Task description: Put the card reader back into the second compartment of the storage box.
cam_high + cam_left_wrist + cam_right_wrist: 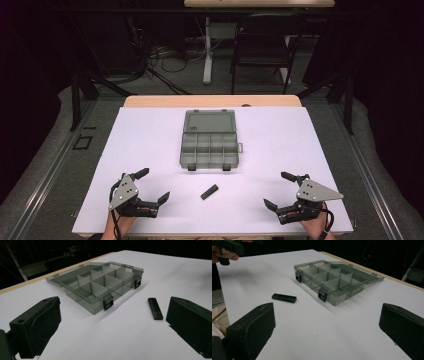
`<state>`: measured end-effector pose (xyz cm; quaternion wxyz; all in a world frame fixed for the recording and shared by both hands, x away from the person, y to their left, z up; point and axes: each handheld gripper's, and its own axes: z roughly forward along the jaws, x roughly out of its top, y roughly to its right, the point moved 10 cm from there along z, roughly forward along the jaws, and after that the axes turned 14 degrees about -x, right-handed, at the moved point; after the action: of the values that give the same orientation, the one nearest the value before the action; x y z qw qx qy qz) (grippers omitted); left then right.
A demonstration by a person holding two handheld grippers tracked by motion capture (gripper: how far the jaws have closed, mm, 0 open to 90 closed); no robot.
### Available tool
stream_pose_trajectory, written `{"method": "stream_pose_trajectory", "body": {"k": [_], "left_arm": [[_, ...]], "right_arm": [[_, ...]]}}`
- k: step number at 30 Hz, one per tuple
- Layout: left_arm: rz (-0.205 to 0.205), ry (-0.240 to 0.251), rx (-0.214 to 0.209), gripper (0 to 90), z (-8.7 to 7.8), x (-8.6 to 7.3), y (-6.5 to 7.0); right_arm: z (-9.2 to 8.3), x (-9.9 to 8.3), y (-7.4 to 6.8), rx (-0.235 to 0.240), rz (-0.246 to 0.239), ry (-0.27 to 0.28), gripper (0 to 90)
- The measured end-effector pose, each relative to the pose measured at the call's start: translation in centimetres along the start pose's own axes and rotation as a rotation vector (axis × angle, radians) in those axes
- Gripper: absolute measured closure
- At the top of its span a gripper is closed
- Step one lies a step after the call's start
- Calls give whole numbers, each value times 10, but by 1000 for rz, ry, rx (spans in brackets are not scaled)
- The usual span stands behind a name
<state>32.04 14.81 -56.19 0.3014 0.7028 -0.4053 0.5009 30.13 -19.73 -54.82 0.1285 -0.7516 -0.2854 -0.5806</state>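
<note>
Both tools, left (149,186) and right (279,190), rest wide apart, empty. Best approach: straddle the black stick (209,191) across its narrow sides, then carry it to the open box (208,146).

I see a small black stick (209,192), flat and oblong like a USB drive, lying flat on the white table sheet (280,135), angled diagonally. Just beyond it sits a smoky transparent compartment box (208,150), its lid (209,121) swung fully open and lying flat behind. Dividers split it into small cells. Two black latches (108,302) hang on its near wall.
</note>
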Motion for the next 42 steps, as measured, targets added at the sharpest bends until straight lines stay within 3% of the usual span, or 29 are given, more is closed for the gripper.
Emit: {"method": "stream_pose_trajectory", "body": {"k": [6, 13, 36, 42], "left_arm": [[13, -30, -8, 0, 6, -1, 3], [2, -62, -9, 0, 14, -3, 5], [-17, -112, -38, 0, 46, 1, 22], [-49, -158, -50, 0, 56, -2, 28]], "right_arm": [[1, -1, 0, 0, -2, -7, 2], [2, 0, -1, -1, -4, -5, 2], [4, -2, -3, 14, -12, -23, 2], [6, -2, -3, 15, -19, -22, 2]]}}
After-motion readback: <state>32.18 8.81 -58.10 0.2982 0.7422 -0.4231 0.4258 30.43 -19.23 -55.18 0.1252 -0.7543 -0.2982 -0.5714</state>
